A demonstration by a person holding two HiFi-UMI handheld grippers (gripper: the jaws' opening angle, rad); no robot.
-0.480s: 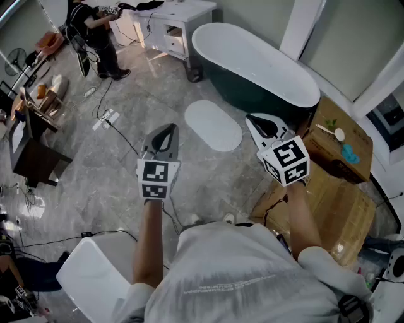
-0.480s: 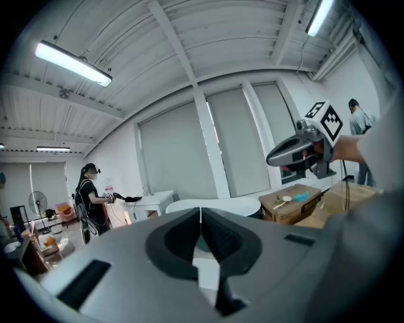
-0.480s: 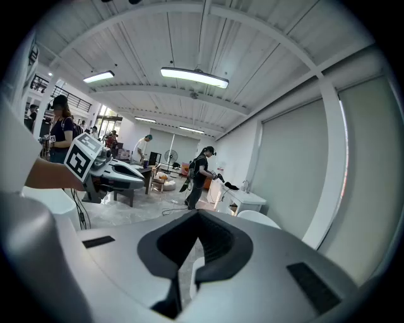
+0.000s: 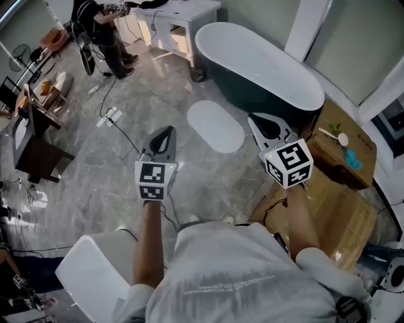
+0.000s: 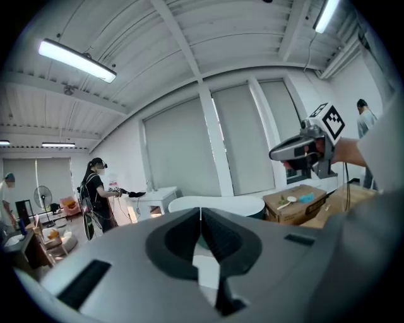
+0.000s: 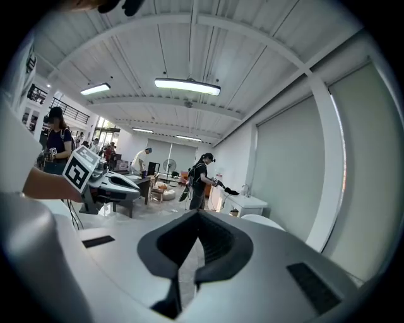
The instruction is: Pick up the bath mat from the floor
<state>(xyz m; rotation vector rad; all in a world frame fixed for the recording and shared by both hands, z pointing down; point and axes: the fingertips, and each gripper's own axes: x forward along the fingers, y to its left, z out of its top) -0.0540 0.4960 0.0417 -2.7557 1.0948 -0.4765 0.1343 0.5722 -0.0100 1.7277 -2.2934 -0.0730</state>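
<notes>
The bath mat (image 4: 215, 125) is a pale oval lying flat on the grey marble floor beside the dark bathtub (image 4: 265, 76). My left gripper (image 4: 166, 134) is held in the air, this side of the mat and to its left, jaws shut and empty. My right gripper (image 4: 255, 120) hovers to the mat's right, close to the tub's near end, also shut with nothing in it. In the left gripper view the shut jaws (image 5: 201, 216) point level at the tub (image 5: 218, 204), and the right gripper (image 5: 303, 150) shows at the right. The right gripper view shows its jaws (image 6: 197, 217) closed.
Cardboard boxes (image 4: 338, 148) stand right of the tub. A white chair (image 4: 95, 271) is at my lower left. Cables (image 4: 120, 132) run across the floor. A person (image 4: 104, 31) stands by a white vanity (image 4: 177, 19) at the back. Desks and clutter line the left side.
The view has shifted slightly; both grippers stay almost where they were, still shut. The person at the back has moved a little.
</notes>
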